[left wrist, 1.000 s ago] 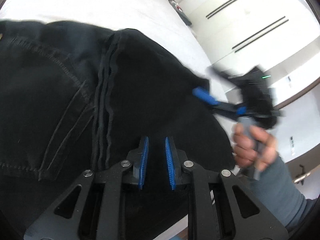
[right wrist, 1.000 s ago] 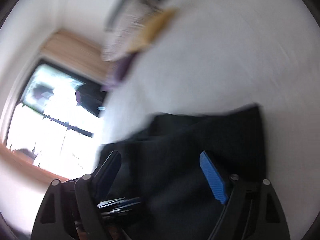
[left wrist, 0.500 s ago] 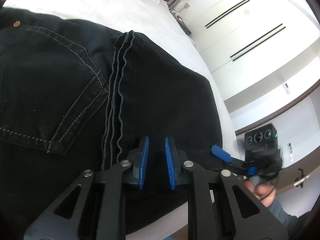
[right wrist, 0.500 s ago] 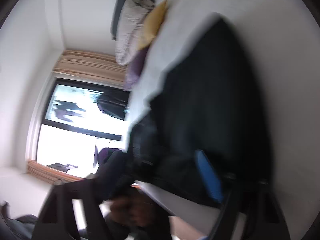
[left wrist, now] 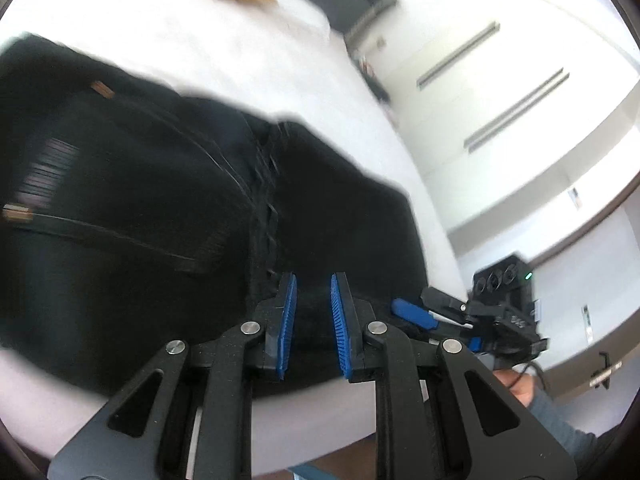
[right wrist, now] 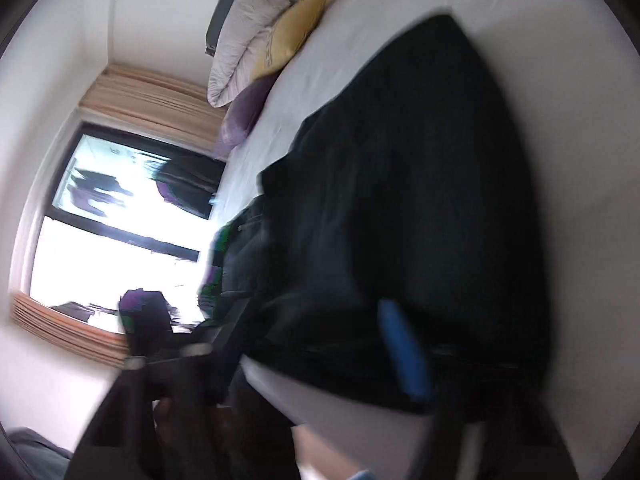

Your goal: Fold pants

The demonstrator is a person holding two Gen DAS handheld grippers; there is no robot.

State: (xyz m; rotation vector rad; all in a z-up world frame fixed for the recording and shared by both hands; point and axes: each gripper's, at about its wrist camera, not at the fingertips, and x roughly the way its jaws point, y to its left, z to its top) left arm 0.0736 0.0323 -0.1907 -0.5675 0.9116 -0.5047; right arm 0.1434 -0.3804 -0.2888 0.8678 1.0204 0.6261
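Note:
Black jeans (left wrist: 160,200) lie folded on the white bed (left wrist: 240,60), back pocket and seam facing up. My left gripper (left wrist: 313,320) hovers above their near edge, its blue pads (left wrist: 287,320) almost together with nothing between them. At the jeans' near right corner is my right gripper (left wrist: 424,306), held by a person's hand (left wrist: 516,388). In the right wrist view the jeans (right wrist: 420,160) fill the middle, blurred. The right gripper (right wrist: 312,320) is opening, with the jeans' near edge between its fingers and the blue pad (right wrist: 404,352) not pressing on the cloth.
Grey (right wrist: 248,40), yellow (right wrist: 296,28) and purple (right wrist: 244,116) pillows lie at the head of the bed. A bright window (right wrist: 112,240) is on the left. White wardrobe doors (left wrist: 500,100) stand beyond the bed's right side. The bed's front edge (left wrist: 304,412) runs just under both grippers.
The left gripper has drawn back and risen, so more of the jeans and bed shows. The right gripper came to the jeans' near right corner, and its jaws stand wider than half a second ago.

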